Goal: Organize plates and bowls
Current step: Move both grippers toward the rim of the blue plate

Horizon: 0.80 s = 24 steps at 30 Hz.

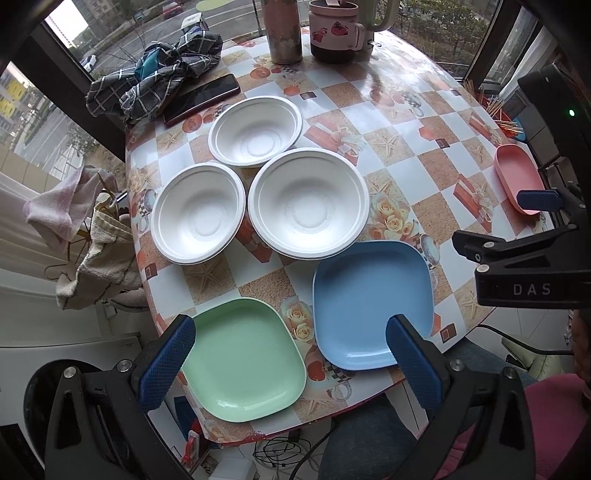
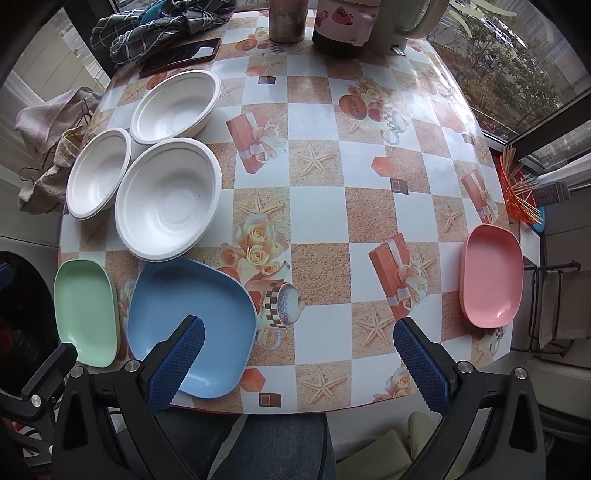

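Observation:
Three white bowls sit in a cluster on the patterned table: a far one (image 1: 256, 130) (image 2: 176, 107), a left one (image 1: 198, 213) (image 2: 99, 172) and a larger near one (image 1: 308, 202) (image 2: 168, 199). A green plate (image 1: 243, 358) (image 2: 86, 312) and a blue plate (image 1: 371, 303) (image 2: 192, 325) lie at the near edge. A pink plate (image 1: 517, 177) (image 2: 493, 275) lies apart at the right edge. My left gripper (image 1: 291, 354) is open and empty above the green and blue plates. My right gripper (image 2: 299, 358) is open and empty over the near edge, beside the blue plate; it also shows in the left wrist view (image 1: 517, 236).
At the back stand a metal flask (image 1: 282, 31), a lidded mug (image 1: 334, 31) and a pale jug. A phone (image 1: 202, 99) and a checked cloth (image 1: 155, 74) lie at the back left. An orange basket of sticks (image 2: 517, 188) sits off the right edge. Rags hang off the left edge.

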Available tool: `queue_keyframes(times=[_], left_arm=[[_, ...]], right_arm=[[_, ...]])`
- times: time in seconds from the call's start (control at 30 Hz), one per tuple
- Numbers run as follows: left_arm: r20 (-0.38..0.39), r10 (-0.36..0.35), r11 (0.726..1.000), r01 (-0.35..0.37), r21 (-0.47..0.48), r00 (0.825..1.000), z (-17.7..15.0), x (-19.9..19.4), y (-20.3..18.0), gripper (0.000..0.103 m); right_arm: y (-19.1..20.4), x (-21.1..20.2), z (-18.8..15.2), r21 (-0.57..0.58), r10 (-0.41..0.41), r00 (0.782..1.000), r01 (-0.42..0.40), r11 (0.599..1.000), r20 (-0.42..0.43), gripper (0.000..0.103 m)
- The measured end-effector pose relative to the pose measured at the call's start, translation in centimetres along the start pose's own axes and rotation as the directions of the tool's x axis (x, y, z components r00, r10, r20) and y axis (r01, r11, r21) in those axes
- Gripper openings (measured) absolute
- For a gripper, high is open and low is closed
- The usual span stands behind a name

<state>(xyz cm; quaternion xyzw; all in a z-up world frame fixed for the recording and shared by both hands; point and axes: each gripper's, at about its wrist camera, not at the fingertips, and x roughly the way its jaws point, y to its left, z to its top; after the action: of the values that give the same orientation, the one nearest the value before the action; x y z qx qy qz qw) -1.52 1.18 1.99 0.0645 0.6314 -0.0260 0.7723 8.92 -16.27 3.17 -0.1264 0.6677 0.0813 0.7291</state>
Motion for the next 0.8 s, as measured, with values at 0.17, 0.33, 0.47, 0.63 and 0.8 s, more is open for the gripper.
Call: queue_keyframes(times=[0.17,0.33,0.47,0.63,0.8], left_arm=[[-0.009,0.005,1.000,-0.005,-0.002,1.000,-0.2,0.2,0.1,0.103],[-0.004,0.012,1.000,-0.012,-0.004,1.000,-0.3,0.2,0.3,0.103],[-0.002,0.008,1.000,-0.008,-0.008,1.000,-0.3,0.2,0.5,0.103],[-0.001,0.011,1.000,-0.011,-0.007,1.000,-0.3,0.3,0.5,0.103],[-0.002,0.010,1.000,-0.010,-0.006,1.000,-0.4,0.3,0.6,0.103]], right_arm=[[0.4,0.2,0.0,-0.009,0.001,1.000,-0.001,1.000,-0.008,0.103],[0.8,0.4,0.1,-0.018,-0.001,1.000,0.001,1.000,-0.012,0.103],[1.1,0.4,0.2,-0.029,-0.004,1.000,0.004,1.000,-0.015,0.103],[1.2,0.5,0.3,-0.032,-0.006,1.000,0.005,0.999,-0.017,0.103],[1.3,0.7,0.3,-0.032,-0.004,1.000,0.004,0.999,-0.021,0.103]])
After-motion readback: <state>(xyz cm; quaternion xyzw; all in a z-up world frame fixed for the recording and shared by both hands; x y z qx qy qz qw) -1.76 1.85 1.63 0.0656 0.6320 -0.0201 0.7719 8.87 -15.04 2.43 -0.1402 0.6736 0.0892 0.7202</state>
